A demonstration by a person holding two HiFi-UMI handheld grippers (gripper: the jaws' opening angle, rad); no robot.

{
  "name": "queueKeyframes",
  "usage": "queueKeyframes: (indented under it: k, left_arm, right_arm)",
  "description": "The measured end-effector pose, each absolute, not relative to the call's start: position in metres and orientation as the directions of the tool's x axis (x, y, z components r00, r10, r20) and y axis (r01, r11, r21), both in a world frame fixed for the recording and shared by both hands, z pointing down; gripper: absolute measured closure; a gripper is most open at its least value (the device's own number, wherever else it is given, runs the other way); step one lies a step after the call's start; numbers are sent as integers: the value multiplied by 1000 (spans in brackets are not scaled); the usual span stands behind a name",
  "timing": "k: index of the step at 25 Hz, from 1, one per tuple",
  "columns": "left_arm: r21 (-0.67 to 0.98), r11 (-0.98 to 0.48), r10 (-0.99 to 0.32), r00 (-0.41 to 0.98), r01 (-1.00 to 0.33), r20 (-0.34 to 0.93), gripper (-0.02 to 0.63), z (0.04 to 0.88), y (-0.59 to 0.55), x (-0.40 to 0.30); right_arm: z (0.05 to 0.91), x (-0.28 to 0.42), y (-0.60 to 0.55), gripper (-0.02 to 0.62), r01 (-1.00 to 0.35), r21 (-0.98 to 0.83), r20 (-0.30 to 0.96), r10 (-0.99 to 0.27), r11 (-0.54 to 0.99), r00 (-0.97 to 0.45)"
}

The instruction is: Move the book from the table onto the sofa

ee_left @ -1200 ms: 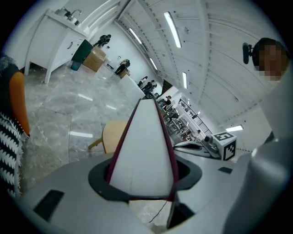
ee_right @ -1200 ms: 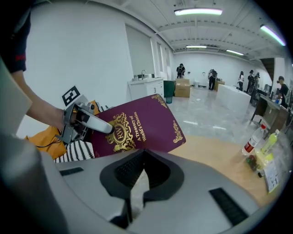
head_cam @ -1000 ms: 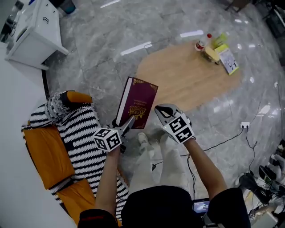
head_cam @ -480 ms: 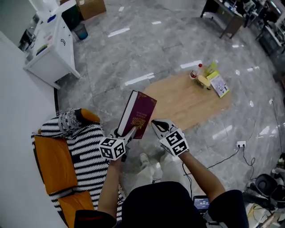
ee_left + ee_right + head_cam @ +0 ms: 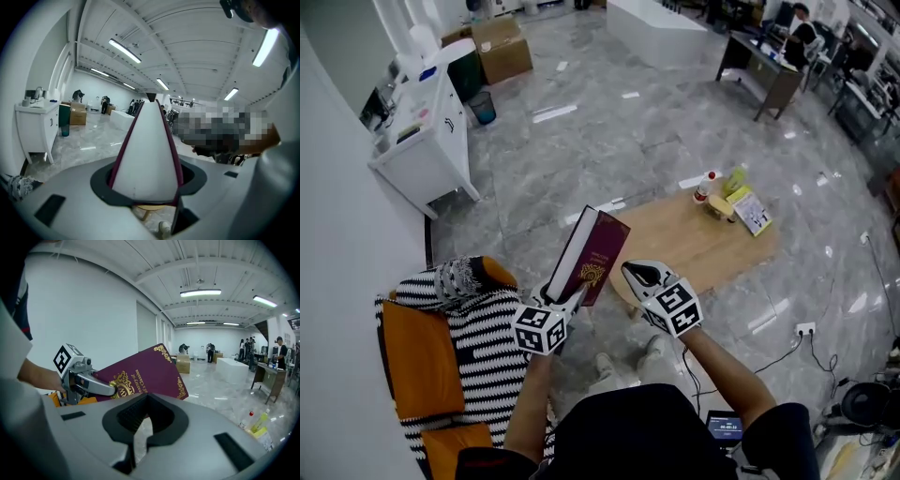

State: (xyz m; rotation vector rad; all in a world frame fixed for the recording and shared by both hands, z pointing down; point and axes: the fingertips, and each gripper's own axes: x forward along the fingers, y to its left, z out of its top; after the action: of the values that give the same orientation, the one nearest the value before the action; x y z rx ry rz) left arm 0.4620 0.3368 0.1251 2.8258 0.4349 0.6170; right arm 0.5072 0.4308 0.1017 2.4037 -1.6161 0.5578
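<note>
The grey marble floor lies open far and right of the person, with broad bare room around the table; the sofa, orange with a striped blanket over it, sits at the near left against the white wall, its right edge just left of the person's legs; a white cabinet stands farther along the same wall, with a bin and a cardboard box beyond it; the wooden table stands to the right and farther off, its near-left edge behind the raised book, with a bottle and a booklet at its far-right end; a cable and socket lie on the floor at the near right.

The book, maroon with gold ornament, is held in the air between sofa and table, over bare floor, standing on edge and leaning to the right; it rests on neither.

Both forearms reach forward side by side from the body; the left hand-held gripper has its jaws partly apart and clamped over the book's lower edge, one on each cover with the white pages between them; the right hand-held gripper has its jaws closed together on nothing, just right of the book's lower corner.
</note>
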Motion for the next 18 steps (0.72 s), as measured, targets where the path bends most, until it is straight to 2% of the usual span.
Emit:
queueKeyframes:
  k: [7, 14, 18]
  left_arm:
    - [232, -940, 317, 889, 250, 330, 370, 97, 340, 452]
    - [216, -954, 268, 914, 207, 304, 370, 79, 339, 454]
    - [182, -973, 192, 937, 143, 291, 370, 64, 329, 450]
  right_arm:
    - [82, 492, 424, 579, -936, -18, 376, -870, -350, 318]
    - [63, 502, 412, 578, -955, -6, 340, -899, -296, 276]
    - [52, 502, 398, 578, -974, -14, 324, -923, -225, 209]
